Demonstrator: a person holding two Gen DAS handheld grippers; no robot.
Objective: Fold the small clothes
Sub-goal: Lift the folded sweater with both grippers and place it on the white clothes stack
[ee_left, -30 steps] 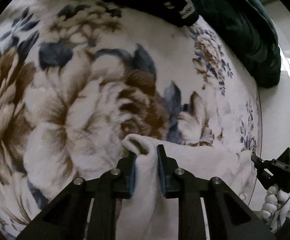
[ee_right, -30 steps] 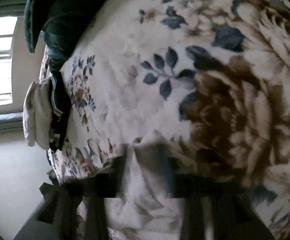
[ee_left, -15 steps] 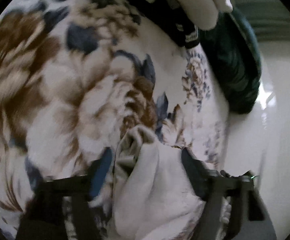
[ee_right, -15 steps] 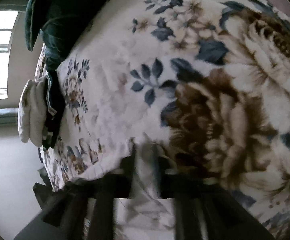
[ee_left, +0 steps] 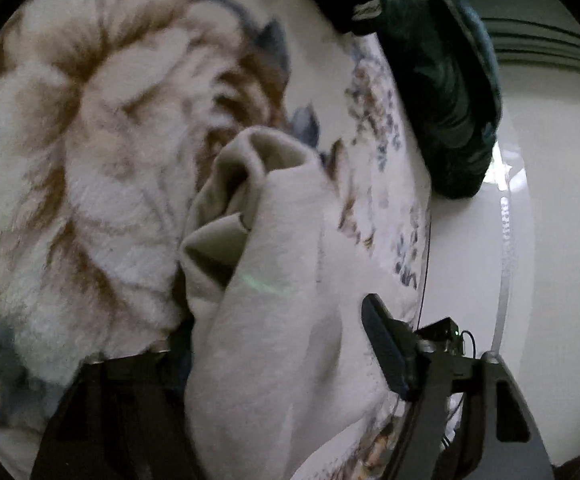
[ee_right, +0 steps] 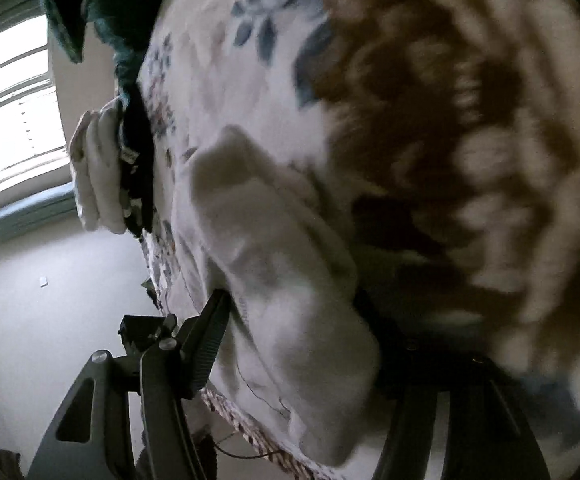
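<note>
We found the small cream garment lying bunched on the floral blanket, its upper end rolled into a loose fold near the blanket's big brown flower; in the right wrist view the same garment ran as a thick roll beside the blanket's edge, with the flower just next to it. Our left gripper had its fingers spread wide, one finger clear on the side toward the blanket's edge and the other mostly hidden behind the cloth, so the garment lay loose between them and was not pinched. Our right gripper was likewise wide apart, its ribbed finger on the blanket-edge side touching the roll, the opposite finger dark and partly covered; it clamped nothing. Farther up the blanket's edge we saw a stack of folded clothes, pale pieces against a dark one, and beyond that a dark green cushion resting at the blanket's far corner. Past the edge lay a pale floor, and a bright window showed beyond the stack
</note>
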